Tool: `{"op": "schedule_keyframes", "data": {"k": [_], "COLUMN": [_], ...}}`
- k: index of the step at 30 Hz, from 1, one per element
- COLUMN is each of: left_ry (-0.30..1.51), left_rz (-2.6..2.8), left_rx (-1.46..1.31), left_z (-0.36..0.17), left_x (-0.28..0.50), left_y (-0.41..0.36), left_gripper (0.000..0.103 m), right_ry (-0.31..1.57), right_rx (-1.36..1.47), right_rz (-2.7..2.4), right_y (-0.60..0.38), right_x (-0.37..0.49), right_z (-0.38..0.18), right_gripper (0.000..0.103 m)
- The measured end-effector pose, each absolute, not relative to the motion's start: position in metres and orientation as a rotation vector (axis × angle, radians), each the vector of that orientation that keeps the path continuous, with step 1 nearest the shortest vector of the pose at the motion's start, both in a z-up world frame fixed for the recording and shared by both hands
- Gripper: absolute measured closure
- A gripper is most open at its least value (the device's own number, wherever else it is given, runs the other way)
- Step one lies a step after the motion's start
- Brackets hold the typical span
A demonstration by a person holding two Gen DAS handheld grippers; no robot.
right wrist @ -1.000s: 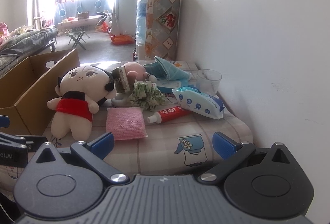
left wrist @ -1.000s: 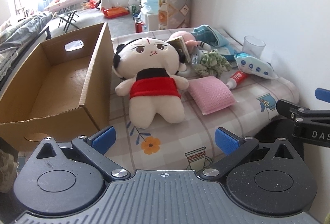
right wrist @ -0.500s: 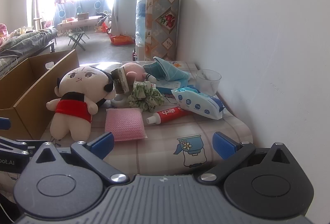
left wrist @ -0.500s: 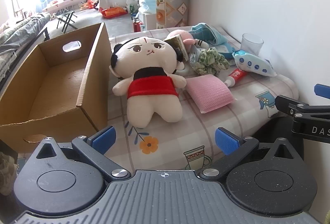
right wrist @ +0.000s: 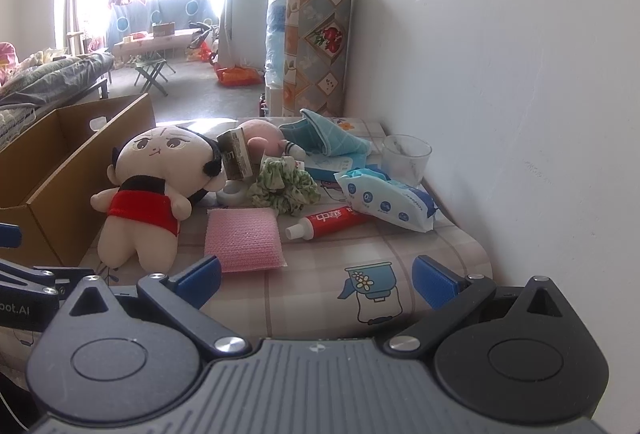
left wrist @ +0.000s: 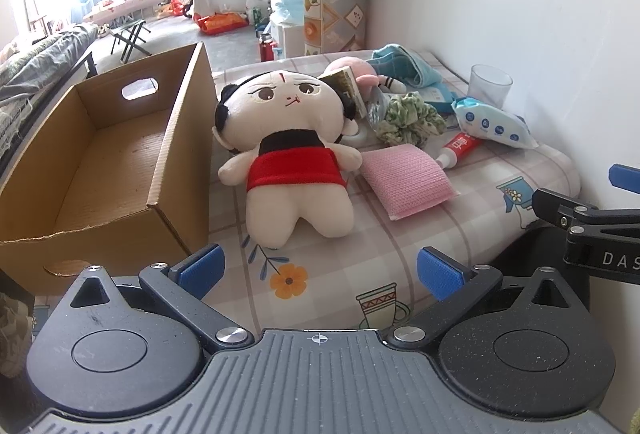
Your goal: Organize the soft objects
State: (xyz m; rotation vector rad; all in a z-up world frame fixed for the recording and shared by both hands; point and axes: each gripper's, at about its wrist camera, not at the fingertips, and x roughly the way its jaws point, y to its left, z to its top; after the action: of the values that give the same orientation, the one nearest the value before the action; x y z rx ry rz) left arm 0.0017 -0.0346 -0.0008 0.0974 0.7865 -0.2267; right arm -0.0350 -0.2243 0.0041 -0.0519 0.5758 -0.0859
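left wrist view, plush doll [left wrist: 294, 150] ahead of open left gripper [left wrist: 318, 270]

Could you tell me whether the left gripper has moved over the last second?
Yes. The left gripper has eased slightly forward: in its own view the doll and the cardboard box sit a little lower and nearer than before.

Beyond my left tongs [left wrist: 318, 268], a small carton [left wrist: 347, 89] hides most of the pink plush [left wrist: 345, 65]; its print is too blurred to read.
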Motion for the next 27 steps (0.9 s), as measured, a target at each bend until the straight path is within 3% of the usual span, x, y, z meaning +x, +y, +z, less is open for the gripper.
{"op": "schedule_keyframes", "data": {"k": [27], "left_ry": [0.788], "left_rz": [-0.224], "left_rx": [0.096], "left_z": [-0.0013], "left_x": [0.0026], "left_y": [-0.0346], "left_gripper": [0.0], "right_ry": [0.579], "right_rx": [-0.066], "right_rz": [-0.074], "right_y": [-0.2217], "right_x": [-0.0337], "right_z": [0.0019], "right_gripper": [0.0]}}
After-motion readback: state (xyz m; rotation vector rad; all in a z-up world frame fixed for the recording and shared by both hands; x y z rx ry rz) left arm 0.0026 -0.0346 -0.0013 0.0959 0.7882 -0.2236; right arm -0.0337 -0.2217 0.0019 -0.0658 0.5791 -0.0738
